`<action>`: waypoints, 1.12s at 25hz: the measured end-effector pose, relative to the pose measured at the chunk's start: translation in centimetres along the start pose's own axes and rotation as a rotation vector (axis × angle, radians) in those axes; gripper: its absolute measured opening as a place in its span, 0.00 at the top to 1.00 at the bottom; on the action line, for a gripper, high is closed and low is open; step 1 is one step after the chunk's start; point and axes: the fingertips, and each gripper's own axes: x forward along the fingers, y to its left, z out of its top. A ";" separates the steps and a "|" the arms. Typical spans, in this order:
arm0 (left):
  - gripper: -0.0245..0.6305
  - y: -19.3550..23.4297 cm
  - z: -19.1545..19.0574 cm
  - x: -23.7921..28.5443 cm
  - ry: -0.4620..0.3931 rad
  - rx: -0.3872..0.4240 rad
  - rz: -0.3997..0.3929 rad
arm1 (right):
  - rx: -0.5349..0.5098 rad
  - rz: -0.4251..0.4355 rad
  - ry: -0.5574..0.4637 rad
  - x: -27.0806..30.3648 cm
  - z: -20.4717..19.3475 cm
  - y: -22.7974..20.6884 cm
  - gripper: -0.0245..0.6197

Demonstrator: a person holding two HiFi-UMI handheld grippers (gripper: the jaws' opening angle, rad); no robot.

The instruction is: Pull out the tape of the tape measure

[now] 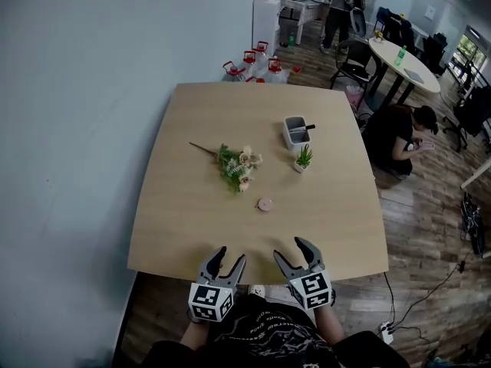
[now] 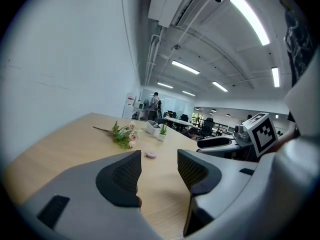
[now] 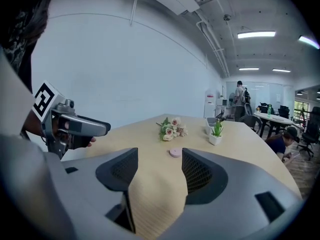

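A small round pink tape measure (image 1: 265,204) lies on the wooden table (image 1: 184,228), a little past the middle toward me. It shows small beyond the jaws in the left gripper view (image 2: 150,155) and in the right gripper view (image 3: 175,152). My left gripper (image 1: 229,256) hovers at the table's near edge, open, nothing between its fingers. Beside it to the right, my right gripper (image 1: 292,249) is open too and holds nothing. Both sit well short of the tape measure, and no tape is drawn out.
A bunch of artificial flowers (image 1: 234,165) lies left of centre. A small potted plant (image 1: 303,159) and a white holder (image 1: 296,132) stand at the back right. Water bottles (image 1: 253,64) stand on the floor beyond the table. A person (image 1: 403,136) crouches at the right.
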 end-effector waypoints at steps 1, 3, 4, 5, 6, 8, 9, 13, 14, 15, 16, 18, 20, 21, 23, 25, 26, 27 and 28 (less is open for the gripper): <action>0.61 0.1 0.2 0.6 -0.002 -0.004 0.007 | -0.004 0.012 0.003 0.3 0.0 -0.4 0.51; 0.61 0.3 0.4 1.4 -0.003 -0.012 0.025 | -0.005 0.035 0.007 0.9 0.0 -1.1 0.51; 0.61 0.4 0.4 1.7 -0.005 -0.015 0.035 | -0.005 0.046 0.008 1.2 0.0 -1.4 0.51; 0.61 0.5 0.5 2.0 -0.008 -0.019 0.044 | -0.009 0.055 0.009 1.5 0.2 -1.7 0.51; 0.61 0.6 0.6 2.3 -0.012 -0.024 0.050 | -0.015 0.063 0.008 1.9 0.4 -2.1 0.51; 0.61 0.8 0.6 2.8 -0.011 -0.035 0.060 | -0.026 0.077 0.003 2.6 1.0 -2.6 0.51; 0.61 1.0 0.6 2.9 -0.008 -0.040 0.063 | -0.026 0.082 0.002 2.9 1.3 -2.7 0.51; 0.61 0.8 0.5 3.3 0.014 -0.048 0.053 | -0.013 0.086 0.014 3.5 1.5 -3.5 0.51; 0.61 0.8 0.4 3.4 0.020 -0.047 0.051 | -0.015 0.086 0.021 3.8 1.4 -3.7 0.51; 0.61 0.8 0.4 3.5 0.024 -0.047 0.053 | -0.018 0.088 0.028 4.1 1.4 -3.9 0.51; 0.61 1.0 0.4 3.6 0.026 -0.050 0.056 | -0.019 0.093 0.033 4.6 1.3 -4.2 0.51; 0.61 1.3 0.4 3.8 0.028 -0.055 0.064 | -0.023 0.104 0.047 5.8 1.3 -4.8 0.51; 0.61 1.7 0.5 3.7 0.035 -0.056 0.075 | -0.029 0.115 0.062 7.2 1.4 -5.4 0.51; 0.61 2.0 0.4 3.5 0.041 -0.056 0.082 | -0.036 0.125 0.071 7.9 1.4 -5.6 0.51; 0.61 2.6 0.3 3.0 0.054 -0.058 0.101 | -0.063 0.151 0.096 9.5 1.3 -5.9 0.51; 0.61 3.3 0.1 2.5 0.068 -0.062 0.125 | -0.092 0.182 0.127 11.0 1.0 -5.9 0.51; 0.61 3.7 0.0 2.3 0.073 -0.064 0.139 | -0.104 0.196 0.144 11.8 0.8 -5.9 0.51; 0.61 4.1 0.0 2.1 0.076 -0.068 0.153 | -0.116 0.210 0.163 12.6 0.5 -5.9 0.51; 0.61 4.5 0.0 1.8 0.077 -0.073 0.166 | -0.128 0.224 0.183 13.4 0.2 -5.9 0.51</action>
